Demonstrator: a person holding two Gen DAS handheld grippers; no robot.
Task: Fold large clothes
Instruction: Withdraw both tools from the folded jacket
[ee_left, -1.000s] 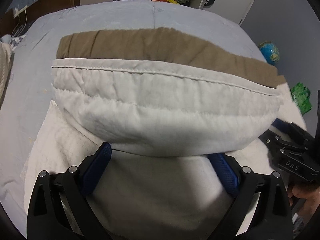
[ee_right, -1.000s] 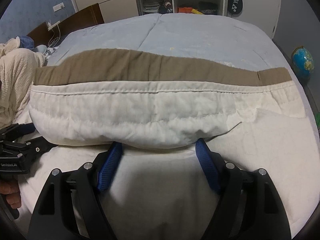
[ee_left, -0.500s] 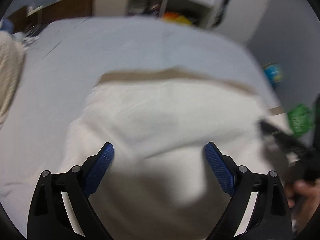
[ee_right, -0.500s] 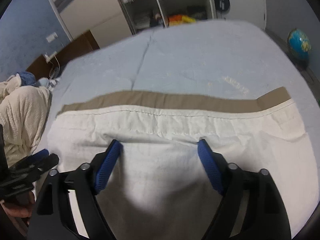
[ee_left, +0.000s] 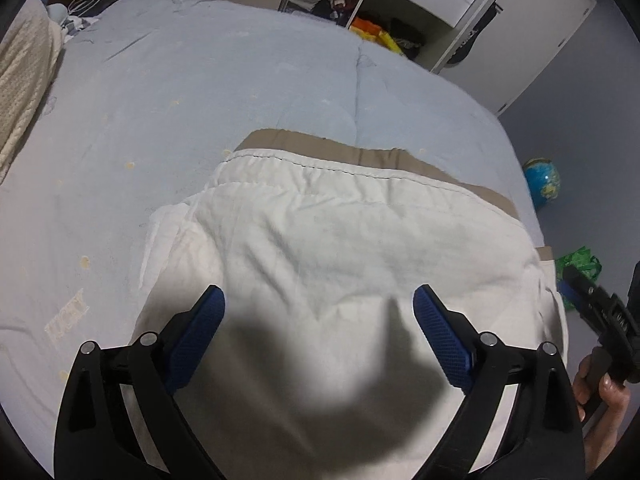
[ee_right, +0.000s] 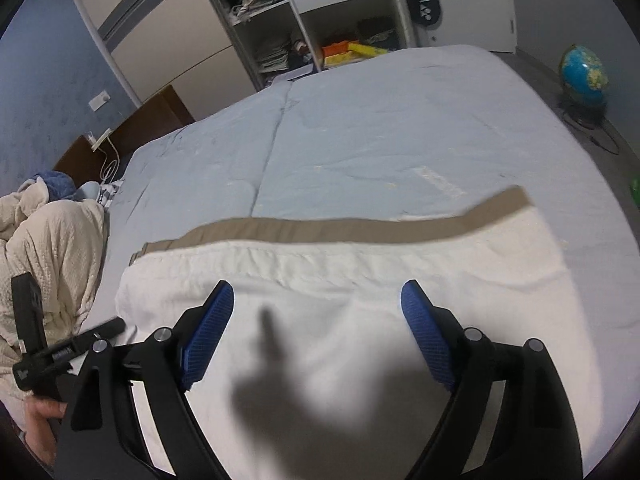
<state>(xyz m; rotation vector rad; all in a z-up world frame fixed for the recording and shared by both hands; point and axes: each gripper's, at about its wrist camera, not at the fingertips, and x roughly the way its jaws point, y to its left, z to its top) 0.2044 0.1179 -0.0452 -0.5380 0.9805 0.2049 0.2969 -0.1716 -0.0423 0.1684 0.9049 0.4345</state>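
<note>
A fold looks just laid: the cream garment point(ee_right: 360, 300) lies doubled on the bed point(ee_right: 380, 128), its tan band point(ee_right: 320, 229) showing along the far edge. The left gripper point(ee_left: 318, 320) hangs above it with jaws wide and empty; the right gripper point(ee_right: 318, 312) has its jaws opening, nothing pinched between them. Next probably comes regrasping an end for a crosswise fold, though the near edge is shadowed.

Place: a bedroom in a home.
Bed point(ee_right: 400, 128): wide, under a pale blue cover.
Wardrobe point(ee_right: 304, 12): open shelves of clothes and books, white drawers.
Other signs: globe point(ee_right: 582, 76) on floor, wooden headboard point(ee_right: 132, 124), knitted blanket point(ee_right: 52, 256).
</note>
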